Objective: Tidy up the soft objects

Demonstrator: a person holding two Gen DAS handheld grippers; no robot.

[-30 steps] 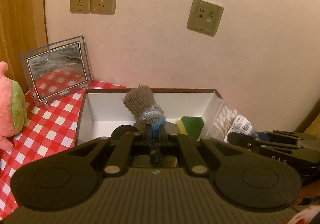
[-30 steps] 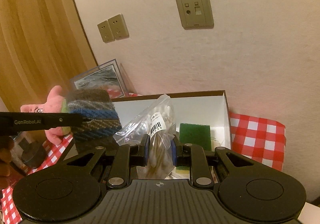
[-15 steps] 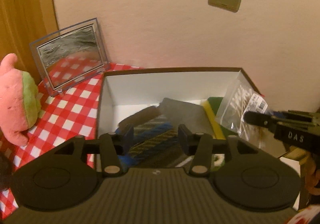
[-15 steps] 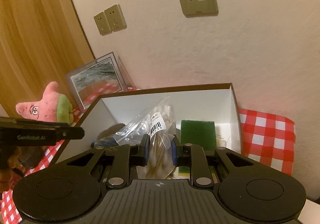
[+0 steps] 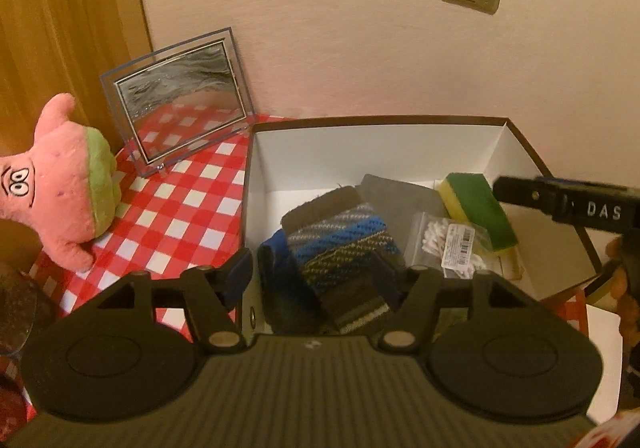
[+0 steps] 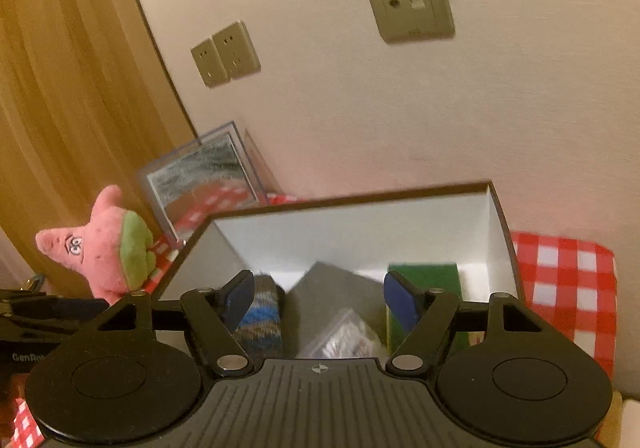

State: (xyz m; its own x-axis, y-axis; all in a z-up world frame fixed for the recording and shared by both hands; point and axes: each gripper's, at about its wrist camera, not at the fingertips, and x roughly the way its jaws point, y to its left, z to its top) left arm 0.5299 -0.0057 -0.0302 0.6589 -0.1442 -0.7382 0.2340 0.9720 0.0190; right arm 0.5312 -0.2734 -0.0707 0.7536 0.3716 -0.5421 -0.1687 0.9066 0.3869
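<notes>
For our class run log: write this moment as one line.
left claw: opening, empty | right claw: opening, empty | striped sock, cotton-swab bag: in box

Box (image 5: 376, 146) back half bare; sock (image 5: 340, 244), sponge (image 5: 476, 208) crowd front.

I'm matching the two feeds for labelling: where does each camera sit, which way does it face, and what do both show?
Left wrist: on the left gripper, looking down into the box at the striped sock, cotton-swab bag and sponge; its jaws are opening, and the right gripper enters from the right.
Right wrist: on the right gripper, facing the box's far wall and the wall sockets; jaws opening over the contents.
Shared: box, sock, bag, sponge, plush star, picture frame.
</notes>
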